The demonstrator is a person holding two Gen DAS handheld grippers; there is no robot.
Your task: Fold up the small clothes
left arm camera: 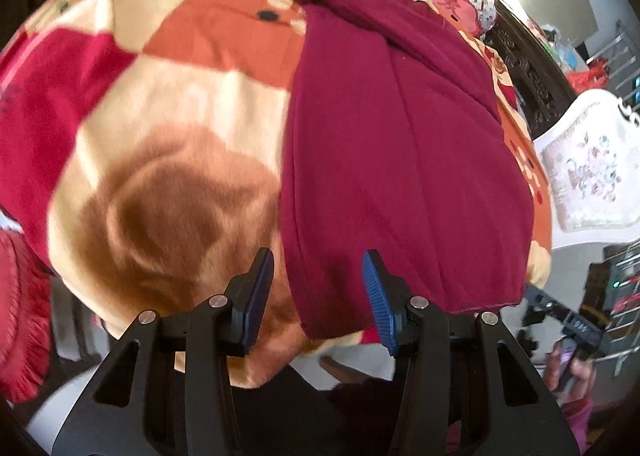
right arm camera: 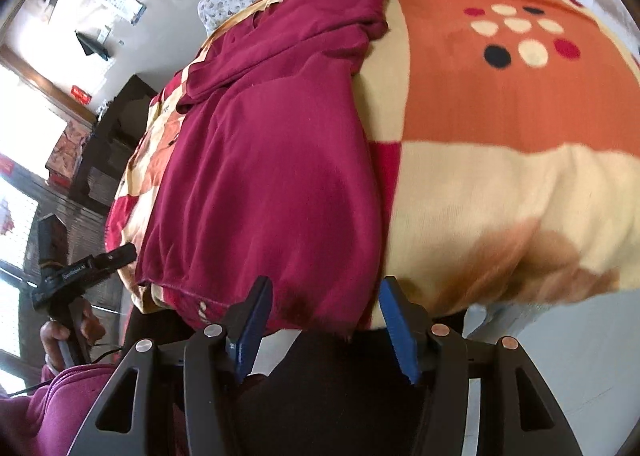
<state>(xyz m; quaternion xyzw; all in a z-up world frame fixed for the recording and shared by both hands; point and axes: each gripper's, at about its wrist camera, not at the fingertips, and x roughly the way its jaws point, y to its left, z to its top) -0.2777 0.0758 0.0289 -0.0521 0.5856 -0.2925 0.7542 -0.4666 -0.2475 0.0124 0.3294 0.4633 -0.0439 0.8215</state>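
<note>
Both cameras sit low at the foot edge of the bed, close in, looking forward along its length toward the pillows. The left wrist view has the maroon garment [left arm camera: 400, 159] right of centre; the right wrist view has the maroon garment [right arm camera: 272, 159] left of centre. Both share that garment and the checked blanket [left arm camera: 168, 103] under it.

We see one dark red garment [left arm camera: 400, 159] [right arm camera: 272, 159] lying lengthwise on the bed, folded into a long strip, its far end bunched and creased.
</note>
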